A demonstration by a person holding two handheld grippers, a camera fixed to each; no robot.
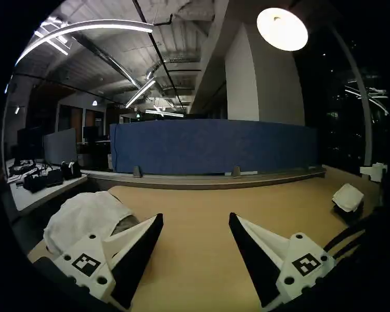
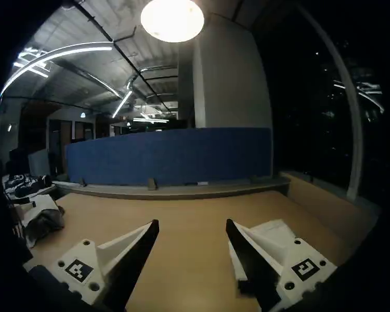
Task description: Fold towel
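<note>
In the left gripper view, a crumpled white towel (image 1: 86, 216) lies heaped on the wooden table (image 1: 195, 208), just behind and left of my left finger. My left gripper (image 1: 195, 218) stands open over bare tabletop, holding nothing. A small folded white towel (image 1: 348, 196) rests on something dark at the far right. In the right gripper view, my right gripper (image 2: 191, 224) is also open with nothing between its fingers. A flat folded white towel (image 2: 270, 231) lies partly hidden behind its right finger. A white and grey cloth heap (image 2: 39, 218) sits at the table's left edge.
A blue partition (image 1: 210, 145) on a raised ledge closes off the table's far side. A neighbouring desk with dark gear (image 1: 44, 179) stands to the left. A bright round lamp (image 1: 282, 28) hangs overhead, and dark windows line the right.
</note>
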